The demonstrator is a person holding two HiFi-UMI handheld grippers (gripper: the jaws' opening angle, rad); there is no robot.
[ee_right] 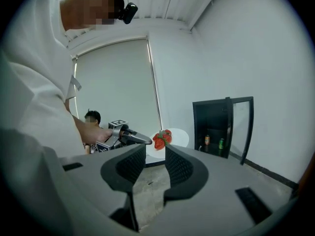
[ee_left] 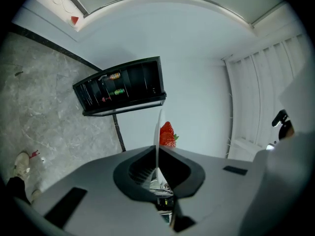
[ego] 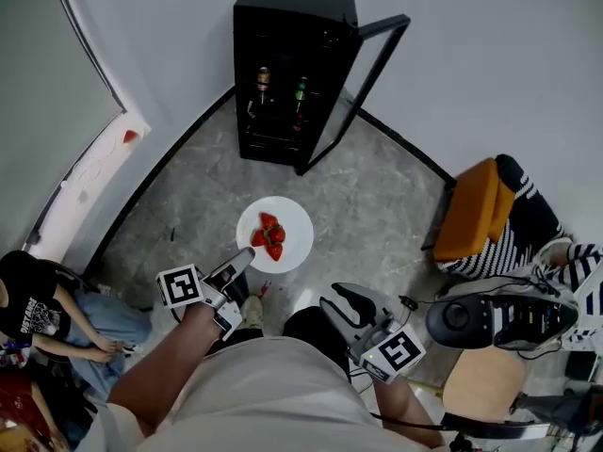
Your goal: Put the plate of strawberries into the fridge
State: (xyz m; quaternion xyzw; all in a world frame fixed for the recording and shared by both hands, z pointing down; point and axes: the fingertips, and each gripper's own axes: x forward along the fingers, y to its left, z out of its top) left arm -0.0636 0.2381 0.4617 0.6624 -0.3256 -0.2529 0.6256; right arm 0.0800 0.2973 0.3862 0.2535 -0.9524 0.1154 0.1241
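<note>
A white plate (ego: pixel 296 244) with red strawberries (ego: pixel 270 235) hangs above the grey floor, and my left gripper (ego: pixel 243 263) is shut on its near rim. The left gripper view shows the plate (ee_left: pixel 158 132) edge-on between the jaws of the left gripper (ee_left: pixel 157 168), with the strawberries (ee_left: pixel 167 134) beyond. The black fridge (ego: pixel 292 64) stands ahead in the corner with its glass door (ego: pixel 363 92) swung open. My right gripper (ego: pixel 337 301) is open and empty, lower right of the plate. In its own view the right gripper (ee_right: pixel 155 168) looks at the plate (ee_right: pixel 181 137) and the fridge (ee_right: pixel 214 127).
Two drinks, a brown one (ego: pixel 264 81) and a green one (ego: pixel 301 90), stand on a fridge shelf. A person in a black shirt (ego: pixel 38 309) sits at the left. At the right are a person in stripes (ego: pixel 528 224), an orange seat (ego: pixel 476 210) and a wooden stool (ego: pixel 485 379).
</note>
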